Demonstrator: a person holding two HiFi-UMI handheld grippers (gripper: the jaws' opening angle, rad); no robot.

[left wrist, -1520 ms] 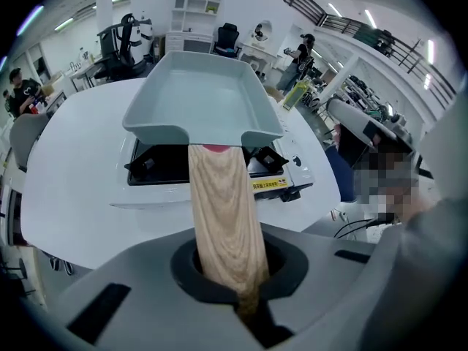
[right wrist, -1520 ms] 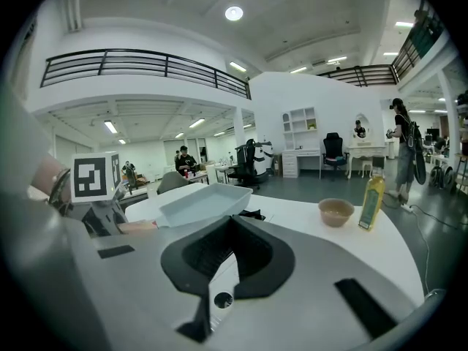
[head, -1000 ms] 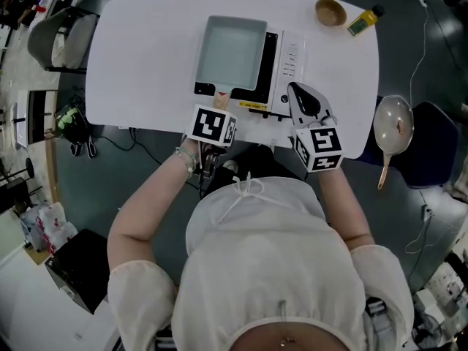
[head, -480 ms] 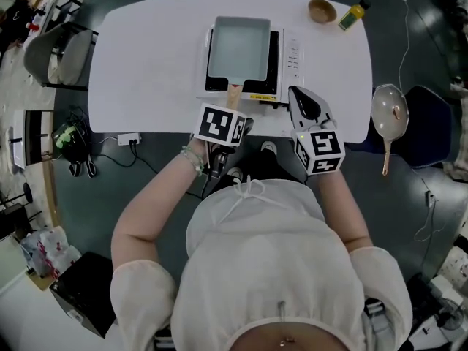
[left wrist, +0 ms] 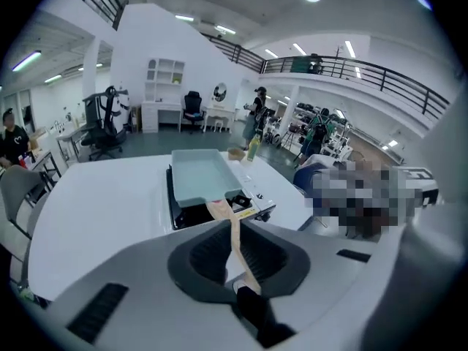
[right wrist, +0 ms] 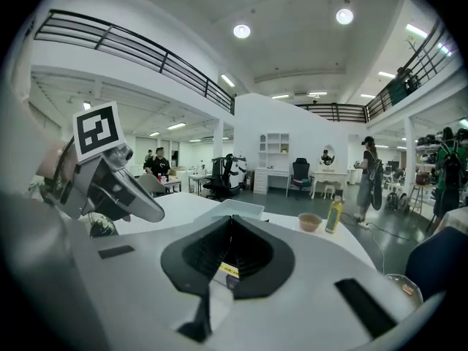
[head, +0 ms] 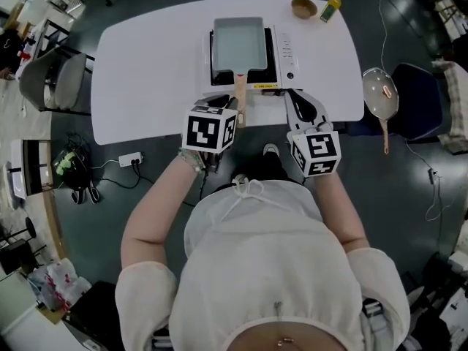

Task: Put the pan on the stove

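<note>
Your left gripper (head: 220,102) sits at the near edge of the table (head: 146,64), just left of centre. Its jaws are closing on the wooden handle (head: 240,97), which runs straight between them in the left gripper view and ends where they meet, so you are pinching the handle's near end. The pan (head: 238,42) itself, a pale rectangular one, lies ahead of that gripper. It rests flat on the stove (head: 287,50) and covers the burner, with the handle pointing back toward you over the stove's front edge. Just right of the handle, and not touching it, your right gripper (head: 295,96) hovers at the stove's front right corner. Its jaws are pressed together with nothing between them, the tips aimed at the control panel. Farther right, at the table's far edge, a small bowl (head: 303,7) stands beside a bottle (head: 331,6), well apart from both grippers.
</note>
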